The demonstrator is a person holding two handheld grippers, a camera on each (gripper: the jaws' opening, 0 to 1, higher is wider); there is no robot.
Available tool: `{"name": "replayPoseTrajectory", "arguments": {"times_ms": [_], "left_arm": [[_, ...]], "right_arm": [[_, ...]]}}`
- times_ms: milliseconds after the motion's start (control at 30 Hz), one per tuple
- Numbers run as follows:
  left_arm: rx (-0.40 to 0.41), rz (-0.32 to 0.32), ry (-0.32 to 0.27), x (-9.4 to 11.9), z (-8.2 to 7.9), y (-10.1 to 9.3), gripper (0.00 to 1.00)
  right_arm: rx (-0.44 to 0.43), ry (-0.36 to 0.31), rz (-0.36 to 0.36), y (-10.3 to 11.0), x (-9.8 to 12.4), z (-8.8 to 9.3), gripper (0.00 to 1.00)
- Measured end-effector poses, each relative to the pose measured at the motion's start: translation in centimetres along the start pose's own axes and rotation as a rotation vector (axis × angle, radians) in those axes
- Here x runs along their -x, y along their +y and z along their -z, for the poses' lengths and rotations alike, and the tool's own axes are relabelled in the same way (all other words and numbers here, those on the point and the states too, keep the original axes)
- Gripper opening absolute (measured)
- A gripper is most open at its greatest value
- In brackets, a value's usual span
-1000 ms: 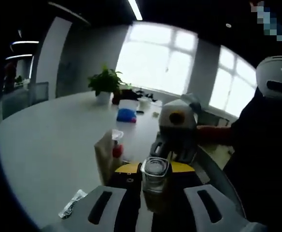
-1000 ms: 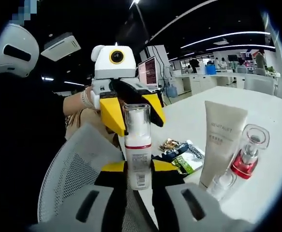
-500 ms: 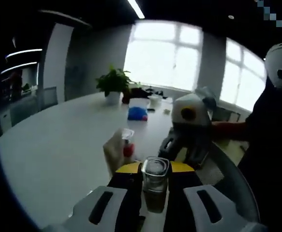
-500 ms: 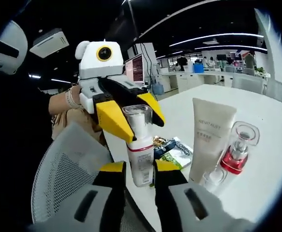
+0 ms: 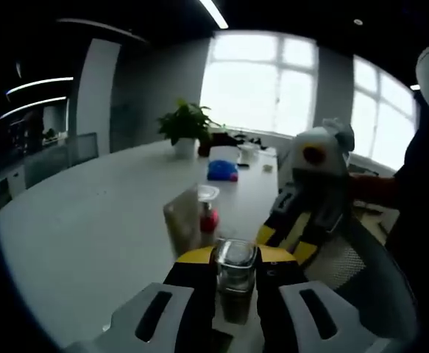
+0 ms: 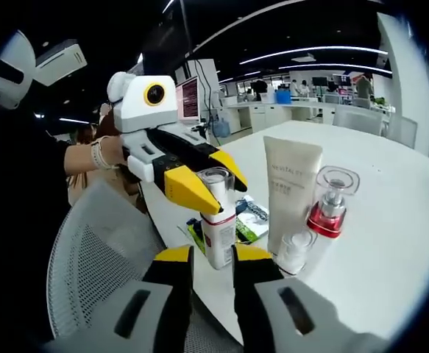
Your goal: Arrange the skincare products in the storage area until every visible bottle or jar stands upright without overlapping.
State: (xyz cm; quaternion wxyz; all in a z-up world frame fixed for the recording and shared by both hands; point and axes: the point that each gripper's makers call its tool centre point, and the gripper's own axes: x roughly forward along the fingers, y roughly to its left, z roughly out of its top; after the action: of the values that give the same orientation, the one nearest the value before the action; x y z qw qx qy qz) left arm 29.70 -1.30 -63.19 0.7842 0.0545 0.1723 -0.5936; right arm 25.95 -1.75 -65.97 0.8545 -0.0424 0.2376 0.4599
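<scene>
**Bottle coming down at the counter edge**

Left tool (image 6: 215, 193) has the white bottle (image 6: 218, 239) w/ the clear cap, yellow jaws clamped up at cap level. Bottle's upright, base at or just above the white counter (image 6: 391, 243), near the edge, can't tell if it's touching yet. Right tool (image 6: 211, 259) sits below, jaws narrow either side of the bottle's lower body; gripping or just flanking, can't tell.

Left gripper view: clear cap (image 5: 235, 259) sits dead centre between that tool's jaws (image 5: 235, 266), right tool (image 5: 310, 213) coming in from the right.

To do it well, my read: keep the bottle vertical, get the base fully on the counter & away from the edge before letting go, release slow so the top-heavy grip doesn't tip it.

Neighbours: cream tube (image 6: 289, 193) standing just beside, red-collared pump bottle (image 6: 327, 213) next to it, small clear-capped bottle (image 6: 295, 250) in front. Leave a gap. Flat packets (image 6: 247, 220) lie behind the bottle; don't set it on them.
</scene>
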Motion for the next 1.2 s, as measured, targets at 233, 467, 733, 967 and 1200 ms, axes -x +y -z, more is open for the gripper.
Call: {"name": "replayPoseTrajectory", "arguments": {"times_ms": [233,467,733,967,1200], "left_arm": [[-0.002,-0.026,-0.041,-0.9,0.5,0.4,0.16],[-0.011,-0.043,-0.047,-1.6,1.7,0.7,0.16],[-0.038,-0.063,-0.047,-2.8,3.3,0.7,0.16],[-0.056,-0.06,-0.088,-3.0,3.2,0.6,0.16],[-0.084,-0.046,-0.091,-3.1,3.2,0.4,0.18]], "right_arm": [[-0.014,-0.002,0.048,-1.2,0.9,0.2,0.2],[-0.026,-0.008,0.076,-1.5,1.2,0.6,0.21],[-0.023,-0.011,0.096,-1.7,1.3,0.7,0.22],[-0.022,-0.01,0.102,-1.7,1.3,0.7,0.21],[-0.023,-0.009,0.1,-1.7,1.1,0.7,0.22]]}}
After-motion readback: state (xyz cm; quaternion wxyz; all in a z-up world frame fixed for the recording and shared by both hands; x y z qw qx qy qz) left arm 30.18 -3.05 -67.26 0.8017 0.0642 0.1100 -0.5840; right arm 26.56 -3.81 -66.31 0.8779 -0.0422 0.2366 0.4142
